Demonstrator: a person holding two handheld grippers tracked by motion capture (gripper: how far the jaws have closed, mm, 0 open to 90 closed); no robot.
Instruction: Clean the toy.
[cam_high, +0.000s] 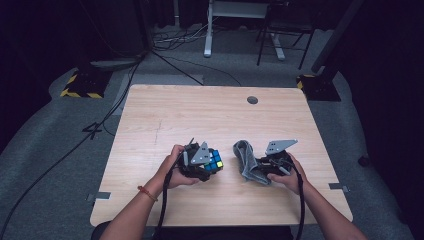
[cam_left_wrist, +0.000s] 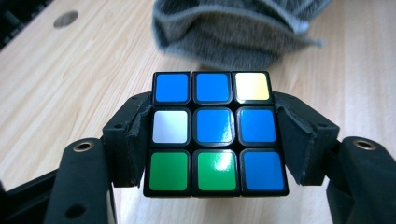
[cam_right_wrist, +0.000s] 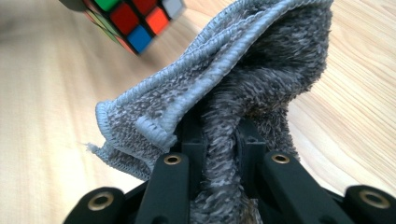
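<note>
Grey cloth (cam_right_wrist: 243, 84) and puzzle cube (cam_left_wrist: 215, 133), one in each of my grips.

My left gripper (cam_high: 200, 162) clamps the cube; at its three o'clock, my right gripper (cam_high: 272, 165) pinches the cloth above the wooden table (cam_high: 200, 115).

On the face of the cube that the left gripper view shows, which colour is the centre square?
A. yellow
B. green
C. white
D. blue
D: on the cube clamped in the left gripper, the middle square is blue.

Left gripper (cam_high: 209, 165) fingers clamped, right gripper (cam_high: 260, 169) fingers pinched; both hands low, facing inward.
</note>
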